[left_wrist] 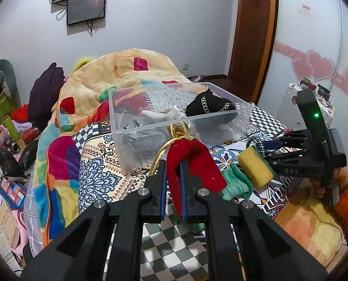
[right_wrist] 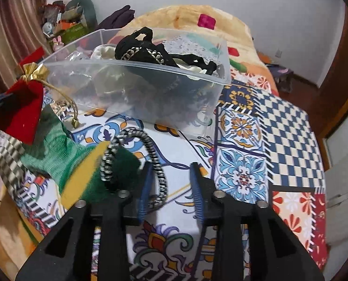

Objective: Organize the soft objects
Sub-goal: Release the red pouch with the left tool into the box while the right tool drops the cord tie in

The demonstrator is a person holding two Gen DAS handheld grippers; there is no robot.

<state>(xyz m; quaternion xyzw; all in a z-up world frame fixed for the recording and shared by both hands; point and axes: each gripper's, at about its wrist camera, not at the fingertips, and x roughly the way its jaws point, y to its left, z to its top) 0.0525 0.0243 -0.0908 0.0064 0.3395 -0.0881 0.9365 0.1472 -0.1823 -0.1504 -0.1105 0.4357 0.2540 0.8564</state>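
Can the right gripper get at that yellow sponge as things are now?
Probably yes. The right gripper is open, and the yellow sponge sits just beside its left finger, though a striped hair tie loops around that finger and may snag.

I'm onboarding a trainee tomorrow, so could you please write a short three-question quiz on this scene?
1. True or false: the left gripper is shut on the red pouch.
2. Which lies inside the clear bin? A) the yellow sponge B) the black chain-trimmed item C) the green knit cloth
3. Fill in: the right gripper stands ___, with the striped hair band hooked over one finger.

Key: 1 true; 2 B; 3 open.
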